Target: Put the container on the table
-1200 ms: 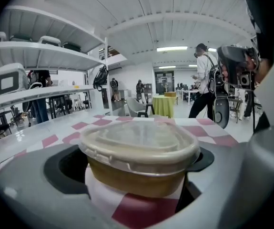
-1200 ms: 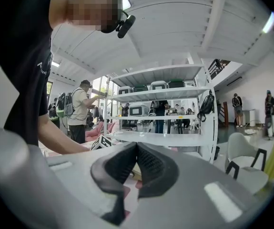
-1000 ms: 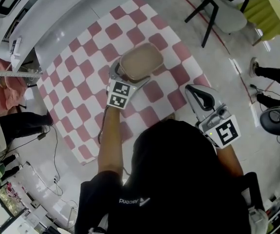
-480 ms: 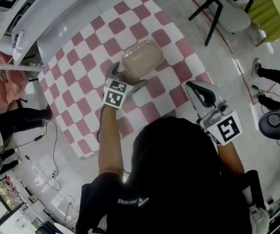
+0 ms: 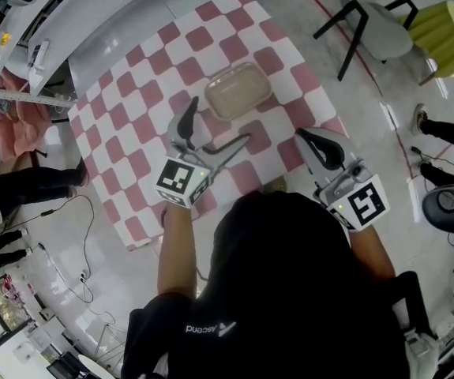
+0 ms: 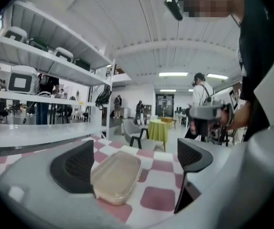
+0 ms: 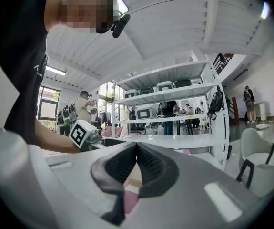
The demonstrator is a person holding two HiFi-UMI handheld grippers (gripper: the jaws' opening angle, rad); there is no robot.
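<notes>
The clear lidded container (image 5: 237, 91) lies flat on the pink-and-white checked table (image 5: 132, 117), near its far side. My left gripper (image 5: 219, 125) is open, just short of the container and apart from it, with nothing between its jaws. In the left gripper view the container (image 6: 116, 175) sits ahead of that left gripper (image 6: 137, 163), close to the left jaw. My right gripper (image 5: 319, 144) is shut and empty over the table's right near corner. The jaws of the right gripper (image 7: 136, 149) meet in its own view.
A grey chair (image 5: 369, 22) and a yellow-green round table (image 5: 448, 30) stand on the floor at the far right. White shelving (image 5: 21, 22) runs along the far left. People's legs show at the left (image 5: 29, 184) and right (image 5: 448, 129) edges.
The left gripper has let go of the container, opened wide and drawn back toward me. The container now rests on the table. The right gripper has stayed about where it was.
</notes>
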